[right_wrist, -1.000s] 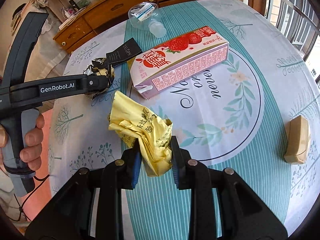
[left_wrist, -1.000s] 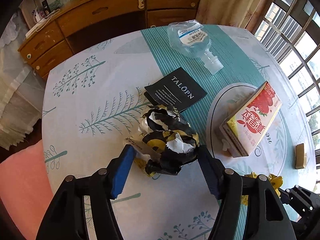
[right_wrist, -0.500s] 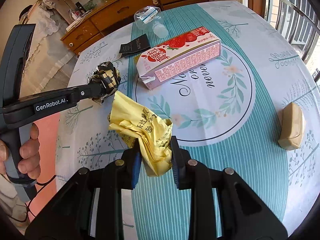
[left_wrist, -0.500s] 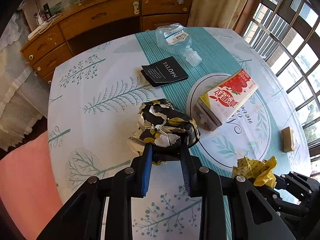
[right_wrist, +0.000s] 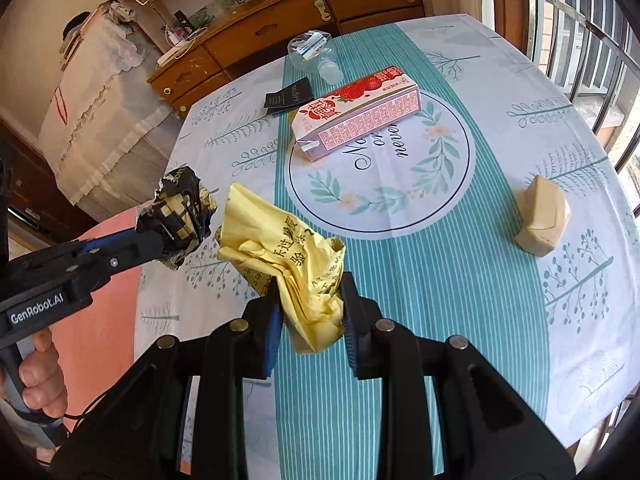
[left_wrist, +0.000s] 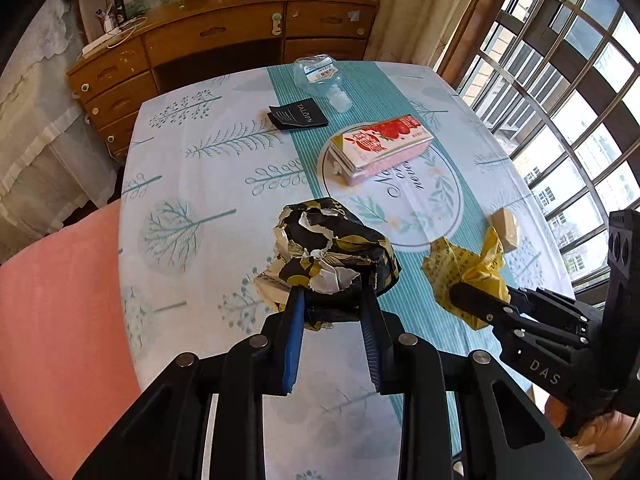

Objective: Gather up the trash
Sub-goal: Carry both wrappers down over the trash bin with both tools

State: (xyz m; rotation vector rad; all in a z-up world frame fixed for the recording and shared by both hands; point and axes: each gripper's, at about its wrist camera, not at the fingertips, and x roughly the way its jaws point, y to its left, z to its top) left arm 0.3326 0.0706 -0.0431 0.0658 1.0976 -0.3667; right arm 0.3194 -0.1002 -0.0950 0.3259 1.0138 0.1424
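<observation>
Wooden dresser (left_wrist: 224,36) and barred window (left_wrist: 568,92) ring the table (right_wrist: 460,280), whose near edge is cut off by both rigs. Print on the yellow wrapper (right_wrist: 296,264) is too creased to read. Left gripper (left_wrist: 332,300) is clamped on the black-and-gold wrapper (left_wrist: 332,244), held above the cloth w/ its underside hidden. Right gripper (right_wrist: 310,300) is pinched tight on the yellow wrapper (also lifted). Strawberry carton (right_wrist: 356,112), crushed bottle (right_wrist: 310,50), black card (right_wrist: 288,96) and tan block (right_wrist: 542,216) lie on the table, well apart.

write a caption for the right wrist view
Right gripper clamps crumpled yellow wrapper above the table.
</observation>
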